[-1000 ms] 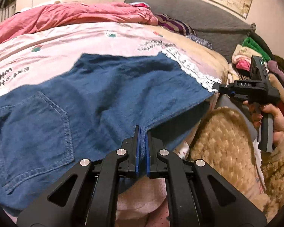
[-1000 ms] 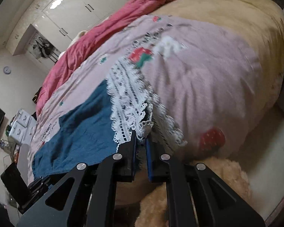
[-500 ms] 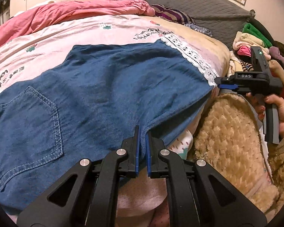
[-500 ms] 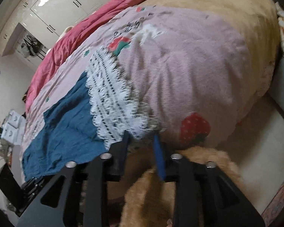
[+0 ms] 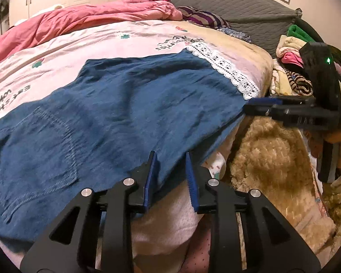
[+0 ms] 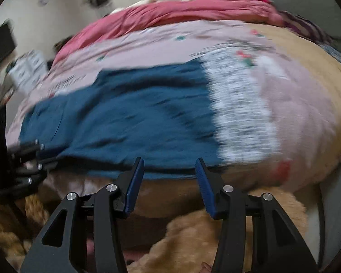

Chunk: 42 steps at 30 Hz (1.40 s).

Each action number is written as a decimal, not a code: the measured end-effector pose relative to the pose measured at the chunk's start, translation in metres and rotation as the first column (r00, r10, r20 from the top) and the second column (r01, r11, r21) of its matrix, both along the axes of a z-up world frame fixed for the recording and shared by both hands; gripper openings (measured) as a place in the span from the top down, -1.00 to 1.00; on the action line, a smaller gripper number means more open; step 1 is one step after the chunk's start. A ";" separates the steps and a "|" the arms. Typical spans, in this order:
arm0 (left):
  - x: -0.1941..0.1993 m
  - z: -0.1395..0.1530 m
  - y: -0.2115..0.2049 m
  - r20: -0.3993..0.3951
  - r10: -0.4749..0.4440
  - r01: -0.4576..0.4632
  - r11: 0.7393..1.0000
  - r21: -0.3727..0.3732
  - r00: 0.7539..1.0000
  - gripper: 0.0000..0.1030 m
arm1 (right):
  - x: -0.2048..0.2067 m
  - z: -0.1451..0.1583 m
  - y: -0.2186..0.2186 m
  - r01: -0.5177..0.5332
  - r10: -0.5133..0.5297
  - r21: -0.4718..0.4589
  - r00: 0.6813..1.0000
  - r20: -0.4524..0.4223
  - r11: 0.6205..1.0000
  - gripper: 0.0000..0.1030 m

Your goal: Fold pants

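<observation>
Pants [image 5: 116,113] are lying spread flat across the bed [image 5: 129,43], lace hem [image 5: 225,72] out ahead of the jaws. Left gripper [image 5: 169,177] is opening, near edge of the cloth between its jaws, pads not pressing. Right gripper [image 6: 169,186] is opening too, nothing between its jaws, cloth edge just ahead. Judging: laying-out is finishing; lengthwise fold and the fold-up are remaining.

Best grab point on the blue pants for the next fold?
Judging by how they lie, take the pants at the lace hem, on the corner near the bed edge. Come in from that edge, low and level: the cloth lies flat on the blanket, and only there is a free border exposed.
</observation>
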<state>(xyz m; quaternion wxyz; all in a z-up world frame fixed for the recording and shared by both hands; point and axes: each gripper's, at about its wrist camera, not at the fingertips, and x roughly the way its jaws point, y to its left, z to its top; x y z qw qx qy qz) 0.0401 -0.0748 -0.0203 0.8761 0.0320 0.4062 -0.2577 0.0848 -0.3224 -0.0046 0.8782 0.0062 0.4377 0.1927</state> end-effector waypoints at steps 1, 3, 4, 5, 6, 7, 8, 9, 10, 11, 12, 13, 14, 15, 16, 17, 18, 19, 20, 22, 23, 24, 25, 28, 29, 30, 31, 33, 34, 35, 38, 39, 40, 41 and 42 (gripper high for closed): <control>-0.003 0.002 0.004 0.005 0.012 -0.012 1.000 -0.002 1.000 0.56 | 0.000 -0.002 0.007 -0.023 0.023 0.002 1.000 -0.008 1.000 0.10; -0.010 0.007 0.015 0.013 0.047 -0.047 0.999 -0.005 0.999 0.39 | 0.000 -0.003 0.019 -0.065 0.065 0.000 0.998 -0.006 0.998 0.10; -0.015 0.011 0.025 0.024 0.081 -0.081 0.997 -0.005 0.996 0.37 | 0.000 -0.002 0.026 -0.083 0.083 -0.015 0.997 0.006 0.996 0.10; -0.019 0.015 0.035 0.032 0.116 -0.116 0.993 -0.009 0.993 0.37 | 0.000 -0.001 0.033 -0.104 0.105 -0.032 0.994 0.023 0.994 0.10; -0.023 0.019 0.047 0.036 0.165 -0.165 0.986 -0.013 0.986 0.36 | 0.000 0.000 0.037 -0.112 0.114 -0.043 0.993 0.036 0.993 0.10; -0.025 0.022 0.057 0.038 0.207 -0.206 0.978 -0.019 0.978 0.33 | 0.002 0.001 0.041 -0.118 0.120 -0.052 0.992 0.045 0.992 0.10; -0.029 0.026 0.070 0.041 0.256 -0.255 0.967 -0.031 0.966 0.30 | 0.005 0.001 0.044 -0.124 0.127 -0.050 0.991 0.048 0.991 0.10; -0.032 0.029 0.085 0.041 0.306 -0.304 0.951 -0.048 0.951 0.19 | 0.007 0.003 0.045 -0.121 0.123 -0.047 0.991 0.049 0.992 0.10; -0.036 0.033 0.103 0.036 0.368 -0.365 0.928 -0.074 0.929 0.05 | 0.010 0.003 0.045 -0.112 0.114 -0.045 0.992 0.050 0.993 0.10; -0.039 0.037 0.114 0.035 0.406 -0.402 0.911 -0.090 0.913 -0.03 | 0.012 0.003 0.045 -0.106 0.108 -0.043 0.993 0.050 0.993 0.10; -0.042 0.041 0.130 0.040 0.461 -0.455 0.884 -0.108 0.886 -0.16 | 0.015 0.002 0.044 -0.095 0.097 -0.044 0.994 0.051 0.994 0.10; -0.043 0.043 0.140 0.044 0.500 -0.493 0.862 -0.115 0.865 -0.21 | 0.016 0.002 0.043 -0.090 0.092 -0.047 0.995 0.049 0.995 0.10; -0.045 0.046 0.151 0.046 0.545 -0.537 0.835 -0.119 0.837 -0.22 | 0.019 -0.001 0.042 -0.080 0.083 -0.058 0.996 0.042 0.995 0.10; -0.045 0.047 0.156 0.046 0.571 -0.562 0.818 -0.120 0.820 -0.30 | 0.021 -0.003 0.043 -0.072 0.074 -0.068 0.997 0.035 0.995 0.10; -0.045 0.047 0.163 0.044 0.606 -0.598 0.793 -0.113 0.794 -0.42 | 0.022 -0.006 0.041 -0.060 0.062 -0.080 0.998 0.026 0.995 0.10; -0.042 0.046 0.167 0.039 0.625 -0.619 0.778 -0.104 0.779 -0.46 | 0.023 -0.009 0.039 -0.051 0.053 -0.086 0.998 0.017 0.995 0.10; -0.039 0.044 0.170 0.032 0.638 -0.633 0.768 -0.103 0.769 -0.47 | 0.025 -0.013 0.035 -0.038 0.039 -0.089 0.999 0.003 0.995 0.10; -0.032 0.039 0.170 0.013 0.642 -0.637 0.763 -0.111 0.767 -0.48 | 0.025 -0.016 0.032 -0.029 0.028 -0.085 1.000 -0.005 0.996 0.09; -0.028 0.034 0.170 -0.005 0.643 -0.639 0.761 -0.114 0.766 -0.48 | 0.024 -0.018 0.028 -0.023 0.022 -0.075 1.000 -0.015 0.997 0.06; -0.018 0.024 0.163 -0.010 0.656 -0.654 0.751 -0.093 0.755 -0.31 | 0.025 -0.022 0.022 -0.011 0.009 -0.057 0.999 -0.032 0.998 0.00; -0.017 0.023 0.165 0.005 0.666 -0.664 0.744 -0.078 0.746 -0.07 | 0.024 -0.023 0.020 -0.010 0.009 -0.048 0.999 -0.036 0.999 -0.01; -0.015 0.023 0.161 0.039 0.681 -0.680 0.732 -0.038 0.731 0.48 | 0.025 -0.024 0.017 -0.009 0.007 -0.038 0.999 -0.044 0.999 -0.01; -0.019 0.025 0.164 0.044 0.675 -0.673 0.738 -0.055 0.737 0.57 | 0.025 -0.025 0.016 -0.006 0.004 -0.032 0.999 -0.052 0.999 -0.01; -0.032 0.040 0.168 0.087 0.673 -0.668 0.739 -0.081 0.734 0.73 | 0.025 -0.025 0.011 -0.002 0.001 -0.008 0.997 -0.073 1.000 -0.01; -0.034 0.043 0.170 0.112 0.679 -0.677 0.734 -0.056 0.726 0.73 | 0.025 -0.025 0.011 -0.001 0.001 -0.003 0.997 -0.077 1.000 -0.01; -0.035 0.044 0.173 0.124 0.686 -0.687 0.726 -0.039 0.717 0.74 | 0.025 -0.025 0.010 -0.002 0.002 -0.002 0.997 -0.079 1.000 -0.01; -0.033 0.041 0.178 0.114 0.691 -0.694 0.720 -0.019 0.714 0.74 | 0.026 -0.025 0.010 -0.004 0.004 -0.003 0.997 -0.080 1.000 -0.01; -0.024 0.026 0.188 0.043 0.693 -0.693 0.721 -0.029 0.719 0.65 | 0.025 -0.026 0.011 -0.008 0.007 -0.008 0.997 -0.078 1.000 -0.01; -0.020 0.017 0.190 0.018 0.692 -0.692 0.722 -0.026 0.722 0.60 | 0.026 -0.027 0.011 -0.009 0.008 -0.012 0.997 -0.078 1.000 -0.02; -0.021 0.016 0.189 0.023 0.692 -0.692 0.722 -0.026 0.721 0.59 | 0.026 -0.027 0.012 -0.010 0.009 -0.013 0.997 -0.078 1.000 -0.02; -0.030 0.025 0.194 0.026 0.699 -0.697 0.715 -0.062 0.715 0.28 | 0.024 -0.024 0.009 -0.007 0.007 0.000 0.997 -0.083 1.000 -0.02; -0.035 0.031 0.196 0.035 0.704 -0.701 0.710 -0.067 0.709 0.24 | 0.023 -0.022 0.008 -0.007 0.007 0.003 0.997 -0.080 1.000 -0.02; -0.038 0.037 0.195 0.049 0.708 -0.705 0.706 -0.067 0.705 0.22 | 0.021 -0.019 0.007 -0.007 0.007 0.006 0.997 -0.070 1.000 -0.02; -0.041 0.043 0.195 0.064 0.711 -0.708 0.703 -0.069 0.700 0.22 | 0.018 -0.015 0.004 -0.003 0.004 0.007 0.999 -0.053 1.000 -0.02; -0.045 0.050 0.193 0.085 0.714 -0.710 0.700 -0.072 0.695 0.21 | 0.016 -0.012 0.002 -0.001 0.001 0.007 0.999 -0.042 1.000 -0.02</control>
